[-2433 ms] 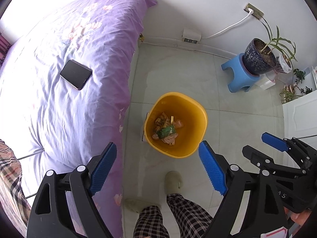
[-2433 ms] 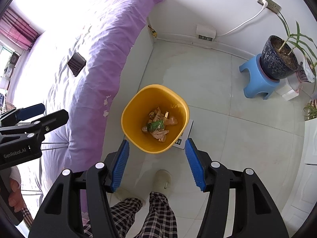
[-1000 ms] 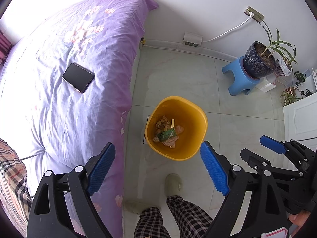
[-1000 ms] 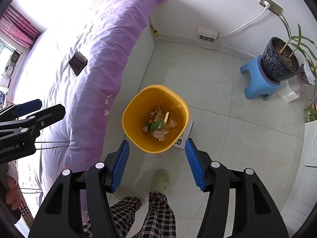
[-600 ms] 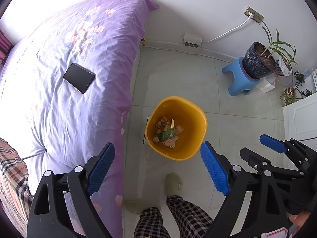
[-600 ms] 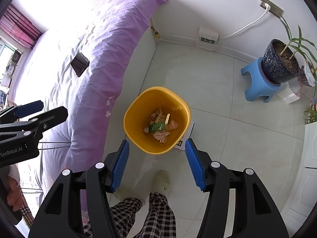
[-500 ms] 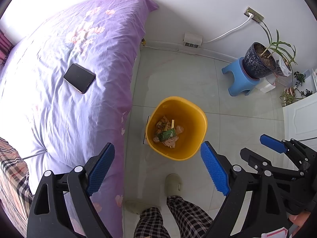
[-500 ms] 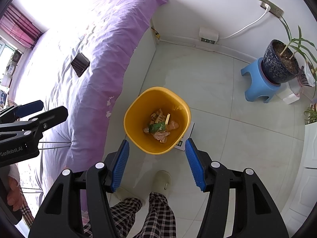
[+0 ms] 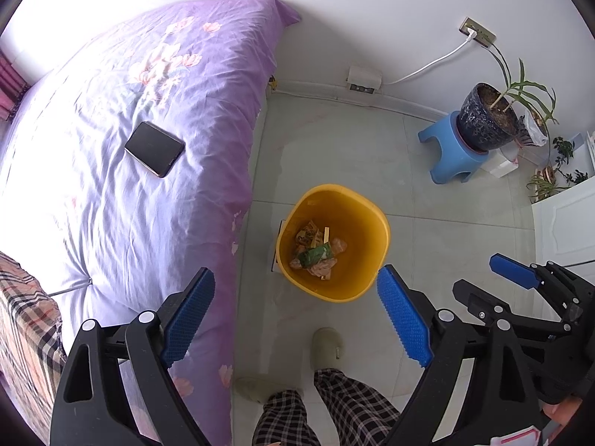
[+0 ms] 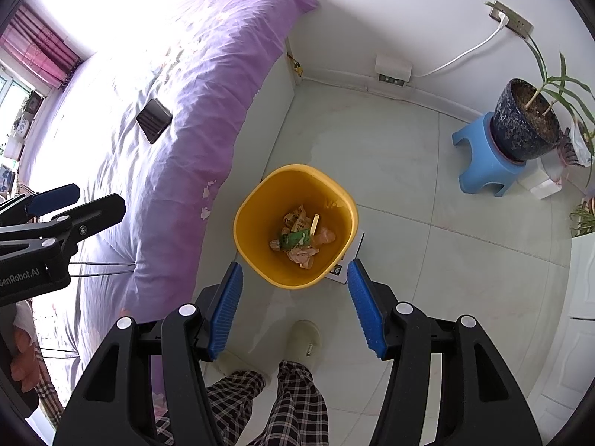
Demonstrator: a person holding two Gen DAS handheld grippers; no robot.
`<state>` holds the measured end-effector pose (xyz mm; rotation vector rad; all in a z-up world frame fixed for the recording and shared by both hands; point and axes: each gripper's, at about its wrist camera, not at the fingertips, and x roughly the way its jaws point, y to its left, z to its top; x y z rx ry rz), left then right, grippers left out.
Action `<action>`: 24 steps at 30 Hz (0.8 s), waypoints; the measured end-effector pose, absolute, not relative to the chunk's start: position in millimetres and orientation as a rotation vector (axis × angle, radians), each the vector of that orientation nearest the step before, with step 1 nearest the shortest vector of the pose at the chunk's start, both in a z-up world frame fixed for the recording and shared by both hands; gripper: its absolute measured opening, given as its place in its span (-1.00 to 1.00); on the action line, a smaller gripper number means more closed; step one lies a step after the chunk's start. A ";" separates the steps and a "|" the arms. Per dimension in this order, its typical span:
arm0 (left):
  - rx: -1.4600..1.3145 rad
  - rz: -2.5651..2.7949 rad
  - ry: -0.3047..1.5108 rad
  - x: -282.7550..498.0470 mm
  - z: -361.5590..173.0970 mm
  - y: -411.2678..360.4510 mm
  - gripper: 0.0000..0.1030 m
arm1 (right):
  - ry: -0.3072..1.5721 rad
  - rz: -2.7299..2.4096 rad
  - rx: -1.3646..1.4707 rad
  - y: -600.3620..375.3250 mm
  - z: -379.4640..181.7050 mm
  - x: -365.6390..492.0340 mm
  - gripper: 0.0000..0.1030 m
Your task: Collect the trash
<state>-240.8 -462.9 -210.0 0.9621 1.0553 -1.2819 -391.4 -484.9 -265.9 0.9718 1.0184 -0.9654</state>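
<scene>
A yellow bin [image 9: 368, 219] [image 10: 260, 200] stands on the tiled floor beside the bed. Crumpled wrappers [image 9: 316, 252] [image 10: 301, 239], one of them green, lie at its bottom. My left gripper [image 9: 295, 303] hovers high above the bin's near side, open wide, with nothing between its blue pads. My right gripper [image 10: 295, 297] also hangs above the bin's near rim, open and empty. In the left wrist view the right gripper [image 9: 520, 278] shows at the right edge; in the right wrist view the left gripper [image 10: 55, 204] shows at the left edge.
A purple-sheeted bed [image 9: 111, 148] [image 10: 178, 85] fills the left, with a dark phone [image 9: 154, 148] [image 10: 153, 119] lying on it. A potted plant [image 9: 487, 115] [image 10: 528, 122] sits on a blue stool [image 9: 450, 152] at the far right. A person's checked trouser legs [image 9: 327, 405] and slippers [image 10: 306, 336] are below. A white card [image 10: 347, 265] lies by the bin.
Both views have pulled back slightly from the bin since the oldest frames. Over the last second nothing has visibly moved.
</scene>
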 end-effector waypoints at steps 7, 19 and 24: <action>0.961 -1.279 1.054 -240.2 -209.5 -462.3 0.76 | 1.017 -0.963 0.970 -484.7 -264.9 -391.5 0.16; 0.963 -1.278 1.051 -241.8 -208.5 -462.1 0.77 | 1.014 -0.963 0.963 -481.6 -264.2 -390.4 0.16; 0.963 -1.279 1.051 -242.8 -207.4 -462.5 0.77 | 1.015 -0.970 0.955 -481.5 -264.1 -390.4 0.16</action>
